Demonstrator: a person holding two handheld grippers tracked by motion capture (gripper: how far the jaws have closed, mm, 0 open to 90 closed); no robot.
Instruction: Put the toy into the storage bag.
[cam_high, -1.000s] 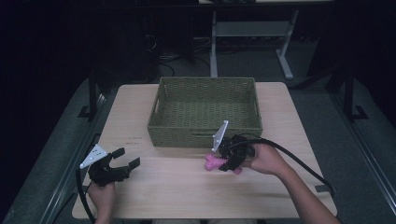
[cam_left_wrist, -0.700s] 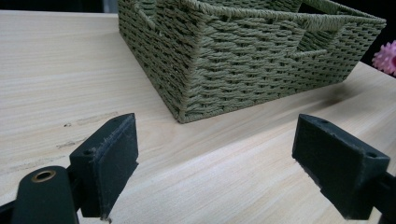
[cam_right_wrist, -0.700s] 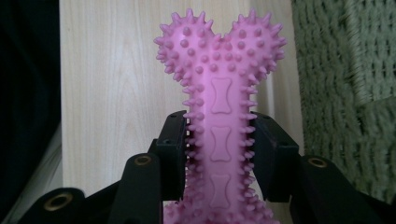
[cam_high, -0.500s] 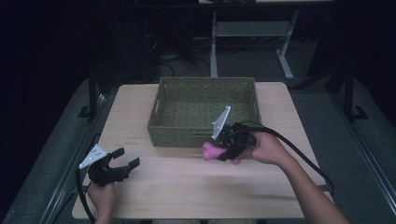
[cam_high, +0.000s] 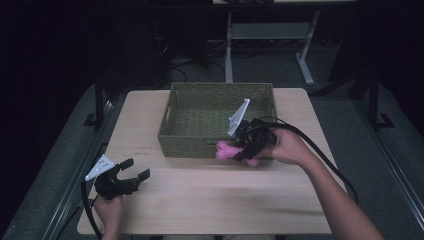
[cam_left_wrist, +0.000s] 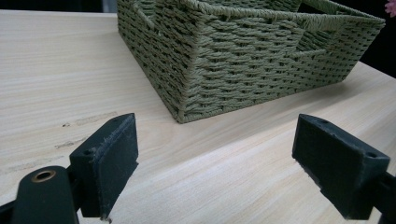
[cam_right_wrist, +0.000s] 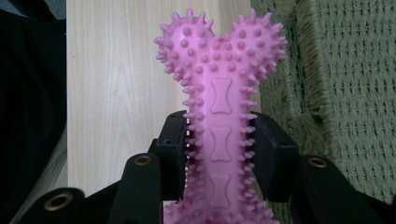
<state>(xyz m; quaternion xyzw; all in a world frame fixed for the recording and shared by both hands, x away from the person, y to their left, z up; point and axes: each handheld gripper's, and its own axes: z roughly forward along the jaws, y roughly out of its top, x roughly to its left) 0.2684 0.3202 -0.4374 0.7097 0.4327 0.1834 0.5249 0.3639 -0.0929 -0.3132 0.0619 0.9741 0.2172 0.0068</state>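
A pale wooden table (cam_high: 210, 200) is seen, on which a green woven basket (cam_high: 200, 115) is set at the far middle, ahead and to the right of the left gripper (cam_high: 131, 170). Faint marks are seen on the wood just ahead of that gripper.

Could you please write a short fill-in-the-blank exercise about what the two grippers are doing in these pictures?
1. The right gripper is shut on a spiky bone-shaped toy whose colour is ____.
2. The left gripper has its jaws ____ and holds nothing.
3. The green container on the table is a woven ____.

Missing words: pink; open; basket
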